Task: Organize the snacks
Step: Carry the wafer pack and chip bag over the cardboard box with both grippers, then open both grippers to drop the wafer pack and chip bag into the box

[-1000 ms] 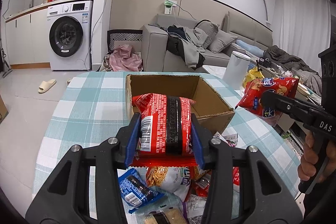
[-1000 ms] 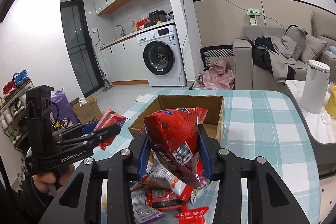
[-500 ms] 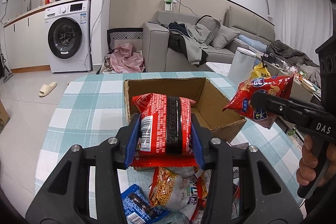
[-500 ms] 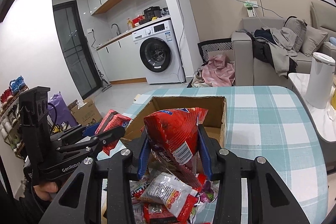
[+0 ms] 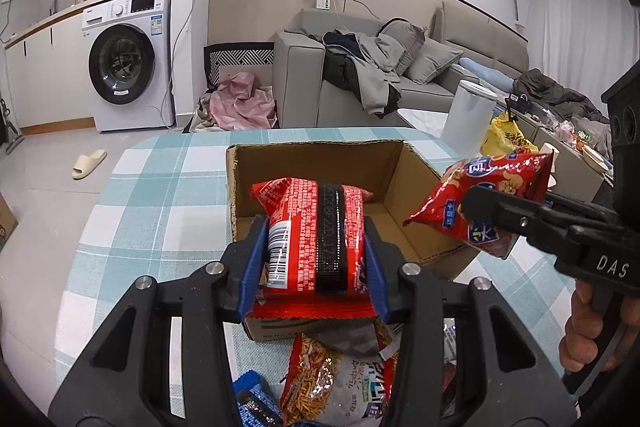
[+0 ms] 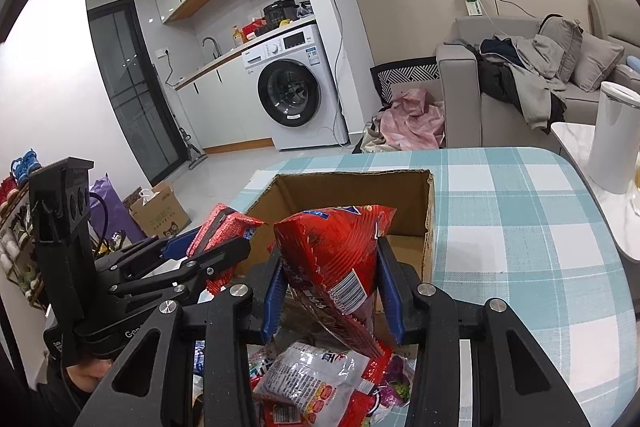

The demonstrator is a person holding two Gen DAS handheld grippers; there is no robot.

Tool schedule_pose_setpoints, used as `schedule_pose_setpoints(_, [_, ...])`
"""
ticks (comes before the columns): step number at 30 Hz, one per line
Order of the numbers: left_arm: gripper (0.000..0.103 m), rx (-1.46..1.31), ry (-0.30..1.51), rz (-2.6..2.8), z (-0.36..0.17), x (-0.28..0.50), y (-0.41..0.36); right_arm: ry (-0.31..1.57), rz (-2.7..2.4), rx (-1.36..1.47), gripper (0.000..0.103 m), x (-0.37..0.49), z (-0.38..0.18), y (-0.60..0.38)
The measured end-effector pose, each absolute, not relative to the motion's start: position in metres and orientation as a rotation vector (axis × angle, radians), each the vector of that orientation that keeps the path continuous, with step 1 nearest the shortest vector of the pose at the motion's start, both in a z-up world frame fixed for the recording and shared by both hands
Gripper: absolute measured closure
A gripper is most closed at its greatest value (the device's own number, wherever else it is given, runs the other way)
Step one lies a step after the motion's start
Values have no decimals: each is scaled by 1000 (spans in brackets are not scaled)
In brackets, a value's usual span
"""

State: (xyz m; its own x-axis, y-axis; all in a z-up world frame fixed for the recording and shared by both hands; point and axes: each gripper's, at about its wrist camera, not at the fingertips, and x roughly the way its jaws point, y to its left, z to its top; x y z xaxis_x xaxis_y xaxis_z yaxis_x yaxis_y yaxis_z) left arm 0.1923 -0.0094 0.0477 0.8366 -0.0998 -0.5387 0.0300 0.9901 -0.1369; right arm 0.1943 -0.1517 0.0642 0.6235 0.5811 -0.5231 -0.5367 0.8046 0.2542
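While I hold the red noodle packet (image 5: 316, 239) pinched between the blue pads of my left gripper (image 5: 316, 251), it hangs over the near wall of the cardboard box (image 5: 404, 179), not yet clearly inside. My right gripper (image 6: 330, 279) is clamped the same way on a puffy red snack bag (image 6: 336, 251), poised at the box's near edge. Both bags are slick and air-filled, so I judge a squeeze could let one squirt out sideways. If I release too early, either could catch the rim and fall back onto the loose snack pile (image 5: 340, 379) on the checked tablecloth (image 5: 152, 195). My two hands are close together over one opening; they could knock each other, or nudge the light box across the cloth.
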Motion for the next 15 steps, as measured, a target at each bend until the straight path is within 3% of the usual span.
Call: schedule_pose_setpoints(15, [62,-107,614,-66,27,225,-13,675,613,78,61,222,48,-140])
